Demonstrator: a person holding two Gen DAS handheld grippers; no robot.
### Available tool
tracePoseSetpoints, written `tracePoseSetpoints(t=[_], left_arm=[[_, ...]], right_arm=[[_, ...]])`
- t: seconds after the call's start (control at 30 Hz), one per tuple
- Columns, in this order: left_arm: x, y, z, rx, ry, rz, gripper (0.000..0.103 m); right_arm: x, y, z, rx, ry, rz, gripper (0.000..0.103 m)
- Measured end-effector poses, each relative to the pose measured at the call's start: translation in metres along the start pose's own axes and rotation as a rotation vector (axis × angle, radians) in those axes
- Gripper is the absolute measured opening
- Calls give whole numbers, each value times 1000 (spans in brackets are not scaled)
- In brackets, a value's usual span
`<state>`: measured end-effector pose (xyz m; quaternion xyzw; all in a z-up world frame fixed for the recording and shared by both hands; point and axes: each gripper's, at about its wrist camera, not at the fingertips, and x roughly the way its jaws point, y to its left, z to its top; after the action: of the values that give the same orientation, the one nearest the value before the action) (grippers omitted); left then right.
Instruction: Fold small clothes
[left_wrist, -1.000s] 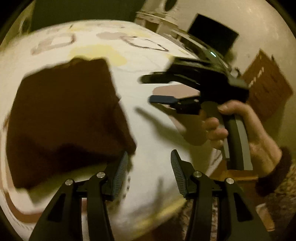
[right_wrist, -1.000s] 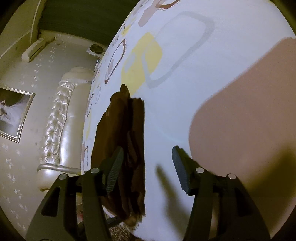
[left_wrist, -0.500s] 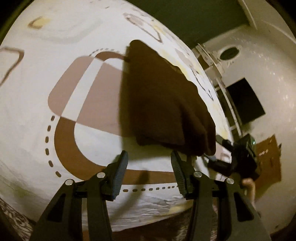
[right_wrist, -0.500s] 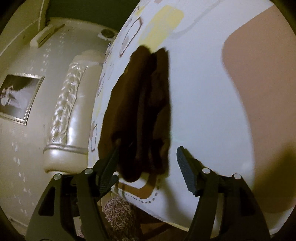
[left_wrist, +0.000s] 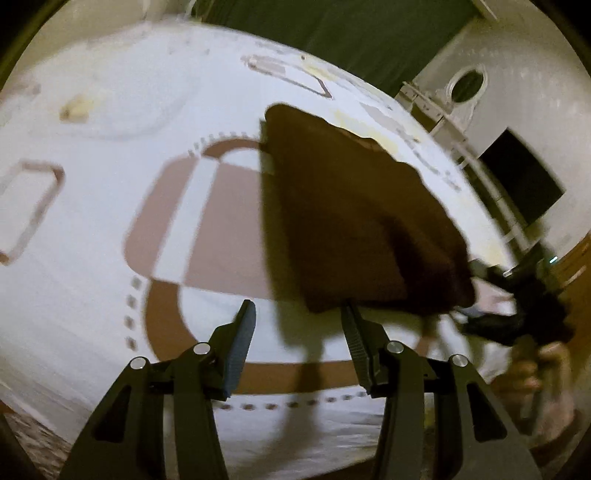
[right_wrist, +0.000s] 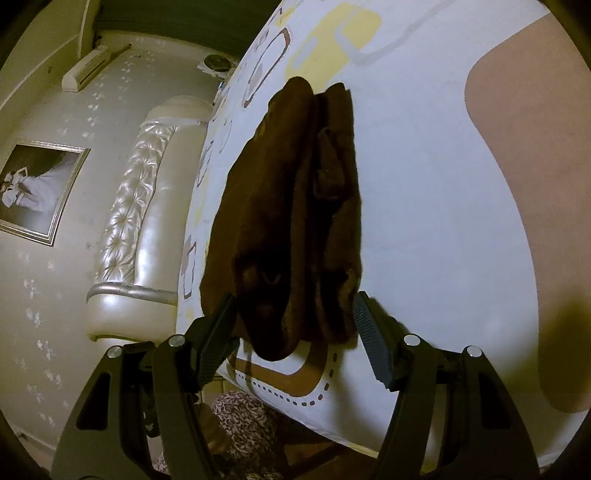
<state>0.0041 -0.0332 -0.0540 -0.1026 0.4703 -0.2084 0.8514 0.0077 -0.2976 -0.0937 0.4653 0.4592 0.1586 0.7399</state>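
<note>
Here the left gripper stands with its jaws apart and nothing between them; only the white patterned sheet shows in the gap. Its right finger tip sits just at the near edge of the brown cloth, but whether it touches the fabric cannot be told. The cloth lies folded on the sheet, a roughly four-sided dark pad, reaching from the finger tips up and away toward the far side of the bed. To its left on the sheet is a brown rounded print with a dotted border.

In the right wrist view, the right gripper is spread wide, its jaws having just been opening. The near end of the cloth lies between the two fingers, yet the pads stand off on either side of it and do not press on it, so it is released. From this side the cloth shows several stacked layers and lengthwise folds, its near end bulging toward the camera close to the edge of the sheet.

In the left wrist view the right gripper appears blurred at the far right edge of the cloth, with the hand below it.

Beyond the bed, left in the right wrist view, stand a tufted headboard and a framed picture on the wall.
</note>
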Motion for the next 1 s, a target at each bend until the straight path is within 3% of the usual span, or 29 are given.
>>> tracePoseSetpoints(t=[0.1, 0.3, 0.37, 0.43, 0.6, 0.7, 0.83, 0.9, 0.97, 1.0], left_arm=[[3, -5, 3, 59, 0, 52, 49], [11, -16, 7, 178, 1, 84, 49], [15, -14, 11, 172, 3, 90, 47], [19, -7, 16, 143, 20, 87, 35], [19, 0, 18, 109, 30, 75, 29], [19, 1, 19, 95, 36, 64, 29], [20, -1, 19, 110, 38, 69, 29], [20, 0, 19, 107, 38, 67, 29], [20, 3, 20, 93, 37, 61, 29], [20, 4, 20, 86, 35, 62, 29]], right_arm=[[-1, 0, 1, -1, 1, 1, 65], [-3, -1, -1, 2, -3, 7, 65], [-3, -2, -2, 5, -4, 7, 65], [-3, 0, -1, 5, -5, 10, 65], [-2, 6, -1, -4, -5, 2, 65], [-8, 17, -2, -49, -51, -100, 63], [-5, 31, -2, -116, -27, -158, 52], [1, 34, -2, -132, -16, -174, 38], [6, 38, 0, -155, -6, -194, 14], [8, 37, 0, -157, -6, -200, 14]])
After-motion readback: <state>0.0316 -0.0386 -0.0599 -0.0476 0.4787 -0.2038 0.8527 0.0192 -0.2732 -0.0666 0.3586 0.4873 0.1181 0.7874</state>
